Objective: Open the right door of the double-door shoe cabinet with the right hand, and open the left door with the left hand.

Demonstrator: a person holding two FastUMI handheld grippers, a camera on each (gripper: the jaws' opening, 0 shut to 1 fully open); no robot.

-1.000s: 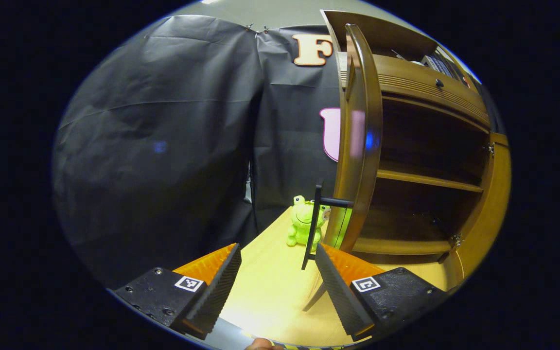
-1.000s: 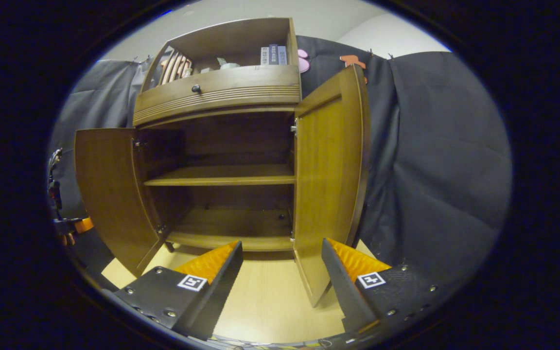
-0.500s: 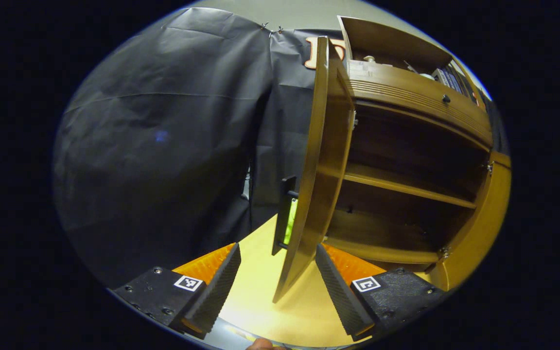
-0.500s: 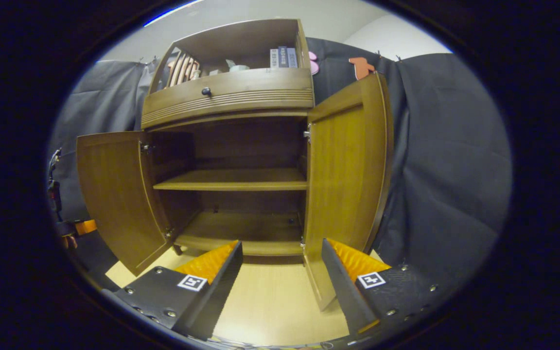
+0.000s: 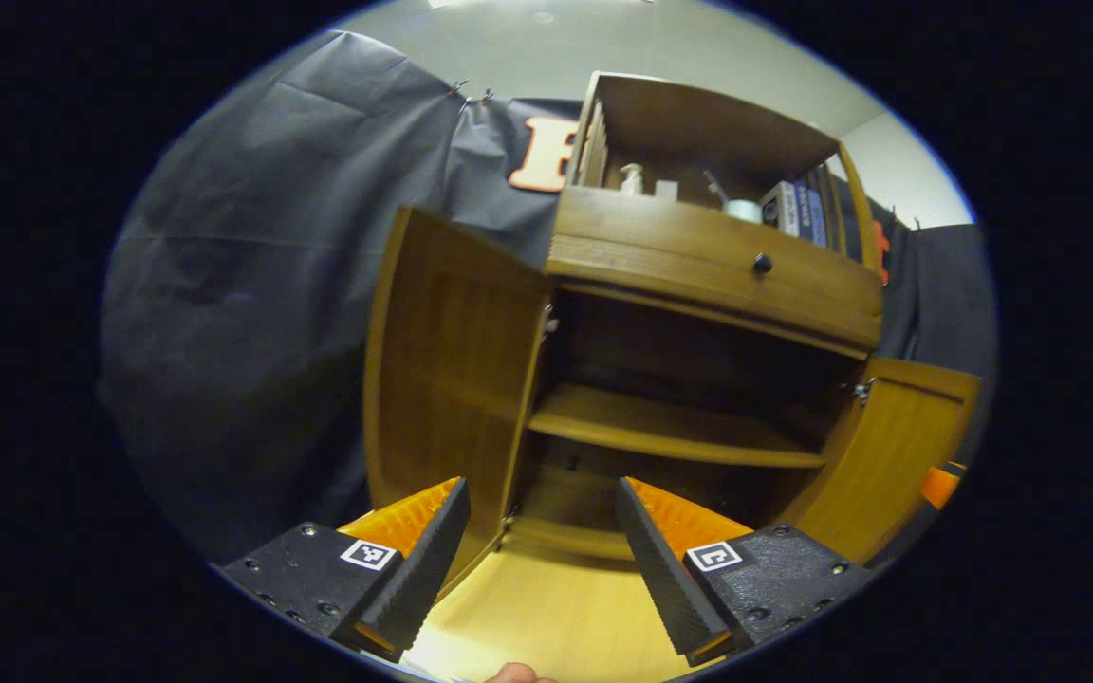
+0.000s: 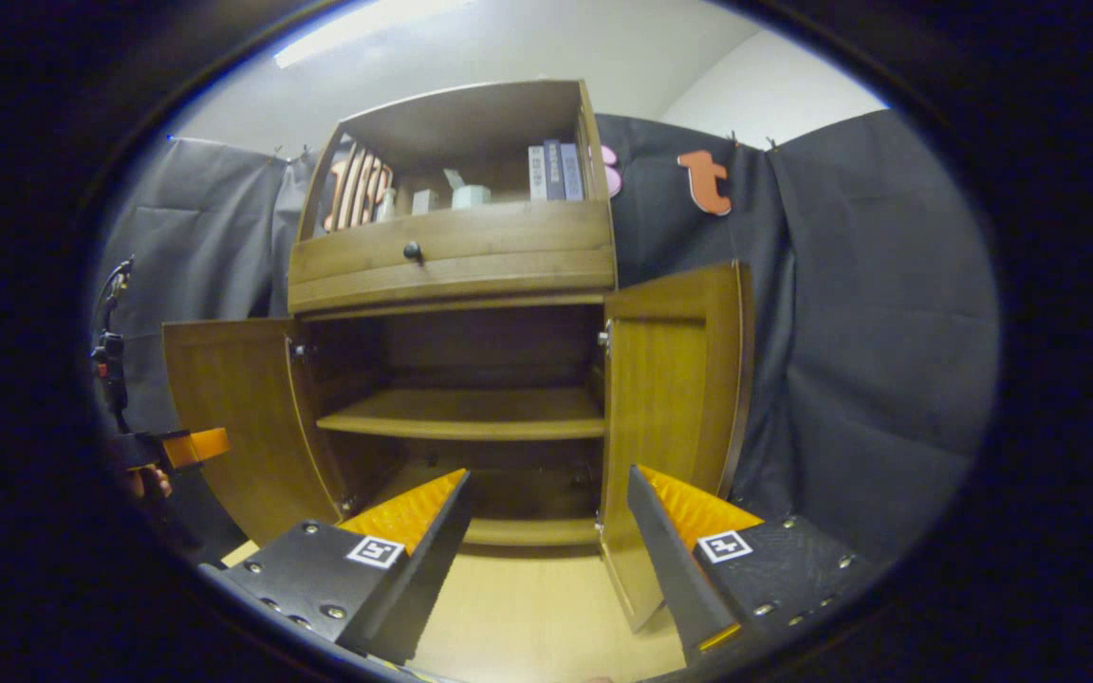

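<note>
The brown wooden shoe cabinet stands with both doors swung wide. In the right gripper view its left door and right door flank a bare inner shelf. My right gripper is open and empty, a short way in front of the right door's lower edge. In the left gripper view the left door and right door also stand open. My left gripper is open, holding nothing, in front of the left door. It appears far left in the right gripper view, held by a hand.
A drawer with a dark knob sits above the doors. The top niche holds books and small items. The cabinet rests on a light wooden surface. Black cloth walls hang close on both sides and behind.
The left door has swung from edge-on to wide open. My left gripper has drawn away from it and now faces the cabinet's front. My right gripper has backed off a little.
</note>
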